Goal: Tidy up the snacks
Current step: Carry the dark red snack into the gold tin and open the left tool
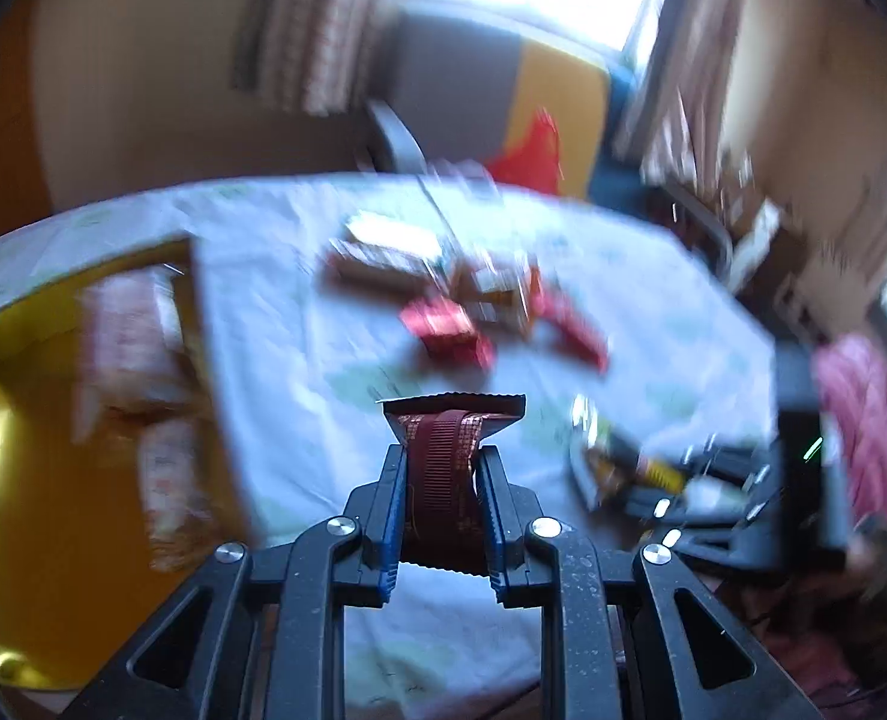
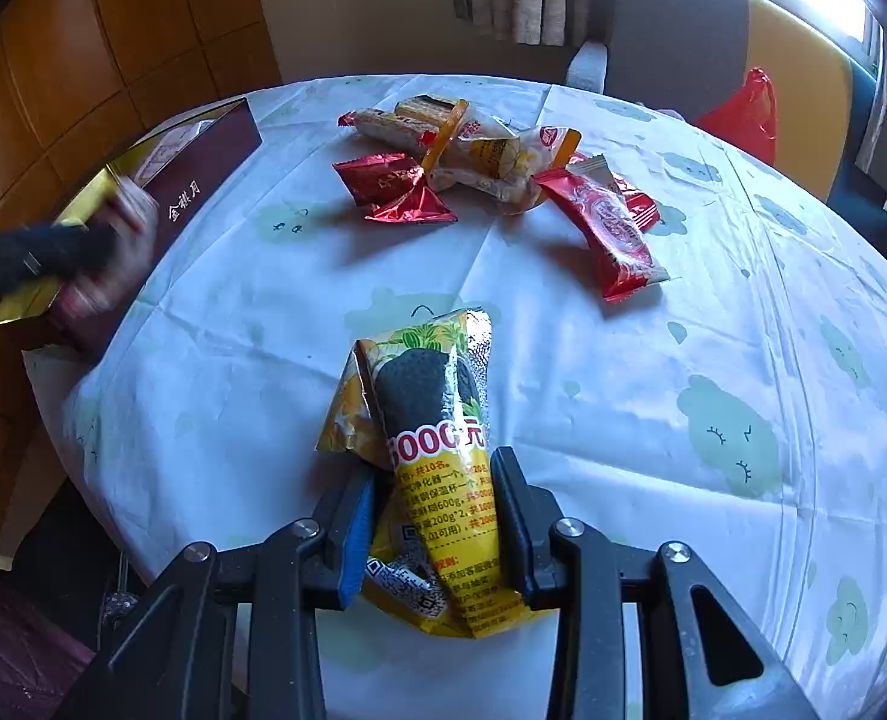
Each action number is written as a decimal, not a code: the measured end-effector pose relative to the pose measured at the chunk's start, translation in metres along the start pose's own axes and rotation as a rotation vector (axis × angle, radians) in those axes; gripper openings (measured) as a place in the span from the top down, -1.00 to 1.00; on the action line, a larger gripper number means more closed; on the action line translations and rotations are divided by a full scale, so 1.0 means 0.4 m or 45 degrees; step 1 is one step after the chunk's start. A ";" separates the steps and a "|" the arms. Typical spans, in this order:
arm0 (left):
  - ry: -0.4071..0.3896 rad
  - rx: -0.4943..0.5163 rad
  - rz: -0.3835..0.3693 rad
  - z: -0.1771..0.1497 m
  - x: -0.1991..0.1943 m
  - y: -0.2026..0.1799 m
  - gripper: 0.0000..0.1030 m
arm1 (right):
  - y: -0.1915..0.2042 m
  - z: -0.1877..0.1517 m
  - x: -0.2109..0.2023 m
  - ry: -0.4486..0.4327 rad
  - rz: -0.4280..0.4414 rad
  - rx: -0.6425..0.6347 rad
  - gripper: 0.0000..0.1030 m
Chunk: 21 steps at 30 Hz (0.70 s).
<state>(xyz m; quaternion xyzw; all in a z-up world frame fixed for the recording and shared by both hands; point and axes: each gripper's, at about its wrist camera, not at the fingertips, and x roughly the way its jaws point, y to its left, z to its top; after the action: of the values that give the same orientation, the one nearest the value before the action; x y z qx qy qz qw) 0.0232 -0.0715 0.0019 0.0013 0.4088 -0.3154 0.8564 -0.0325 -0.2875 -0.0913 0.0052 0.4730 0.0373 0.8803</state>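
Observation:
In the left wrist view my left gripper (image 1: 443, 453) is shut on a dark red snack packet (image 1: 452, 420), held above the white tablecloth. This view is blurred. To its left stands the box (image 1: 53, 390), gold inside, with pale packets in it. My right gripper (image 2: 434, 468) is shut on a yellow snack packet (image 2: 425, 384) with a dark picture, low over the table's near side. A loose pile of snacks (image 2: 473, 162) lies at the far middle, with red packets (image 2: 395, 189) on its left and right. In the right wrist view the left gripper (image 2: 53, 258) is a dark blur over the maroon box (image 2: 203, 180).
The round table wears a white cloth (image 2: 683, 360) printed with pale green figures. A grey and yellow chair (image 2: 713, 30) with a red bag (image 2: 743, 114) stands behind it. Wooden cabinets (image 2: 83, 30) are at the far left. The box sits at the table's left edge.

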 end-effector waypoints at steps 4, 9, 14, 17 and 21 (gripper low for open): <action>-0.149 -0.203 0.078 0.045 -0.120 0.139 0.56 | 0.006 0.001 0.003 0.001 -0.013 0.010 0.27; -0.170 -0.356 0.318 0.070 -0.155 0.320 0.56 | 0.013 0.001 0.003 0.003 -0.029 0.016 0.27; -0.083 -0.517 0.397 0.080 -0.093 0.464 0.56 | 0.016 0.003 0.005 0.009 -0.038 0.021 0.27; -0.038 -0.583 0.406 0.092 -0.040 0.519 0.56 | 0.017 0.005 0.006 0.012 -0.043 0.025 0.27; 0.009 -0.580 0.448 0.125 0.035 0.545 0.55 | 0.019 0.007 0.008 0.016 -0.045 0.033 0.27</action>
<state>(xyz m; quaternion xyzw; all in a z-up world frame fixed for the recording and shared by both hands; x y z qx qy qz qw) 0.1827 0.0827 -0.0303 -0.1190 0.4656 -0.0621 0.8747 -0.0288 -0.2794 -0.0920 0.0079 0.4791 0.0156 0.8776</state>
